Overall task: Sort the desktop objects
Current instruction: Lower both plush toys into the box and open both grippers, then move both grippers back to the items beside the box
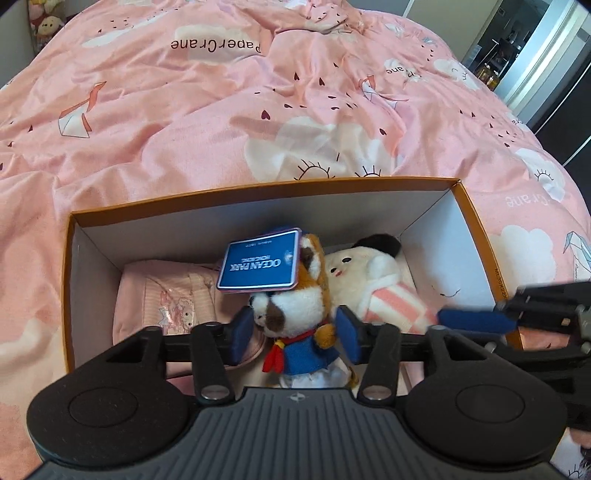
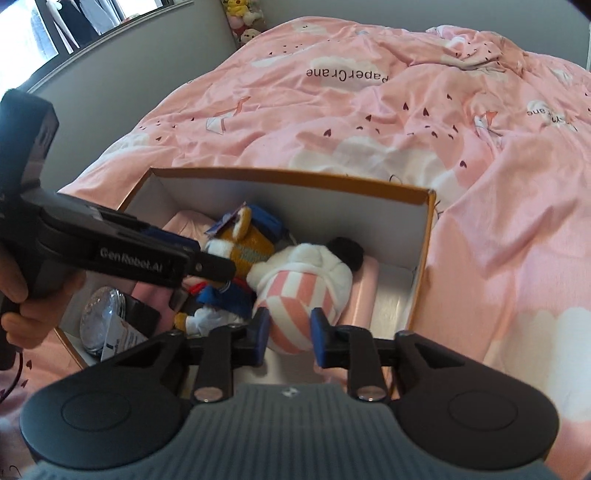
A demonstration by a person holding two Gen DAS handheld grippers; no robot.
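Note:
An orange-rimmed cardboard box [image 1: 258, 192] sits on the pink bed; it also shows in the right wrist view [image 2: 288, 177]. My left gripper [image 1: 293, 332] is shut on a brown-and-white plush dog [image 1: 295, 306] in a blue sailor outfit with a blue "Ocean Park" tag [image 1: 258, 264], held inside the box. My right gripper [image 2: 290, 338] is shut on a white plush [image 2: 306, 284] with black ears and pink-striped clothes, also inside the box. That plush lies right of the dog in the left wrist view [image 1: 365, 273]. The dog [image 2: 236, 254] shows left of it.
A pink pouch [image 1: 166, 299] lies at the box's left end. A clear-wrapped round item [image 2: 103, 317] sits at the near left corner. The pink duvet [image 1: 221, 110] surrounds the box. A grey wall [image 2: 122, 99] and plush toys [image 2: 245, 14] stand at the bed's far side.

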